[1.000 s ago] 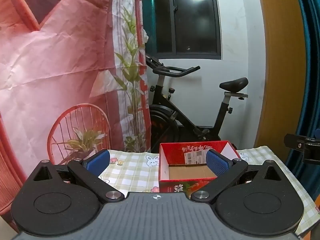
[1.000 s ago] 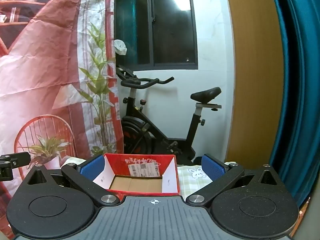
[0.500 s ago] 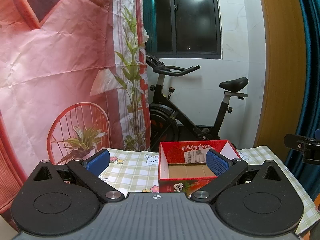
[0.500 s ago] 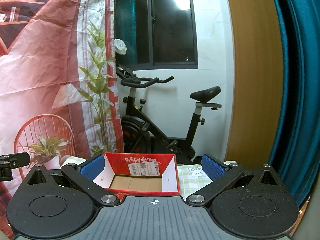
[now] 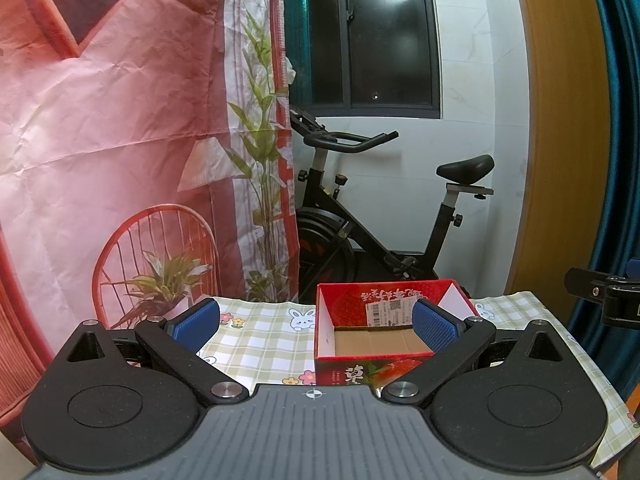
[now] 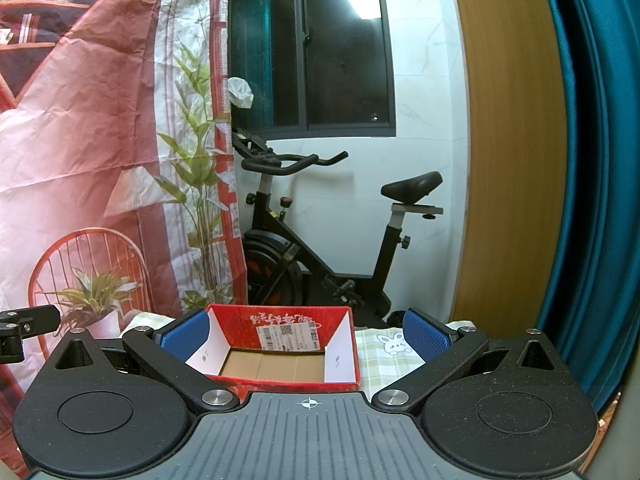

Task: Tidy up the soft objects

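Both grippers (image 5: 316, 326) (image 6: 306, 334) hover level, spread, facing box (image 6: 280, 360).

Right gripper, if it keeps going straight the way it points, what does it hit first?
Probably the open red box: it sits centered between the open right gripper fingers, on the checked tablecloth. Depth is unclear; held level, it might pass above the rim.

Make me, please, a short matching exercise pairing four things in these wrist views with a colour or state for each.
Things:
1. cardboard box
2. tablecloth
3. left gripper
4. exercise bike

Descriptions:
a. black
b. red outside, nothing inside
c. open, holding nothing
d. green-and-white checks with rabbits

Pairs: 1-b, 2-d, 3-c, 4-a
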`<action>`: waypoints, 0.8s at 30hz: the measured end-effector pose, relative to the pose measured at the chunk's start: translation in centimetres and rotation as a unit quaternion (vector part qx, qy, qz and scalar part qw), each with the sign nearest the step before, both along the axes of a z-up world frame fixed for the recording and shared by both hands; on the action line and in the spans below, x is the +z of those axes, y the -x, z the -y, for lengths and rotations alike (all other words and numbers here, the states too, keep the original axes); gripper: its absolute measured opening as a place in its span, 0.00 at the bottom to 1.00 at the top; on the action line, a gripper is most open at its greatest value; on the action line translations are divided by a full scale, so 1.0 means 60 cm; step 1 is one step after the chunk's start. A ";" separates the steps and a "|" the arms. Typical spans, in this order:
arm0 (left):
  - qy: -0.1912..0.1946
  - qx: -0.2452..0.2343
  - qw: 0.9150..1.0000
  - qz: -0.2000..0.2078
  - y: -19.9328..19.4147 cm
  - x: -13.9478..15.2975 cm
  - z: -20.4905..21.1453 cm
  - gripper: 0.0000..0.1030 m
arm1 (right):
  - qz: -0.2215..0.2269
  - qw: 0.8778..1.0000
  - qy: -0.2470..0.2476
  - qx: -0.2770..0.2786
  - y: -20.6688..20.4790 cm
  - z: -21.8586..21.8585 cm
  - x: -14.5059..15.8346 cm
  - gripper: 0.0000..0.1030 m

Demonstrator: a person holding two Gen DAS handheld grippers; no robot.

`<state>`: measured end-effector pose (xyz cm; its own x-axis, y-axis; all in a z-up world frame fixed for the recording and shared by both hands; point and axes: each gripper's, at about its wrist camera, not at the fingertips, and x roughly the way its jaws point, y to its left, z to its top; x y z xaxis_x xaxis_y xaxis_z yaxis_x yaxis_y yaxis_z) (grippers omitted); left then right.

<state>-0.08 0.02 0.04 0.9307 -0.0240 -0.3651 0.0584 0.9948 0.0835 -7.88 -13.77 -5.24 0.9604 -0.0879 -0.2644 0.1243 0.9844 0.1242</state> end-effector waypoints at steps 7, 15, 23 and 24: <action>0.007 -0.006 1.000 0.001 0.000 0.000 0.001 1.00 | 0.000 1.000 0.000 0.000 0.001 0.003 -0.002 1.00; 0.023 -0.001 1.000 0.000 -0.002 -0.001 -0.001 1.00 | -0.001 1.000 -0.001 -0.001 -0.005 -0.001 -0.005 1.00; 0.022 -0.002 1.000 0.004 -0.001 0.000 0.001 1.00 | -0.002 1.000 0.000 0.000 -0.006 -0.001 -0.008 1.00; 0.022 -0.002 1.000 0.003 -0.002 -0.001 0.001 1.00 | -0.002 1.000 0.000 0.001 -0.006 0.000 -0.009 1.00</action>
<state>0.04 -0.02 -0.01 0.9330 -0.0436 -0.3572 0.0619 0.9973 0.0400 -7.50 -13.74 -5.75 0.9595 -0.0867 -0.2681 0.1235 0.9846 0.1234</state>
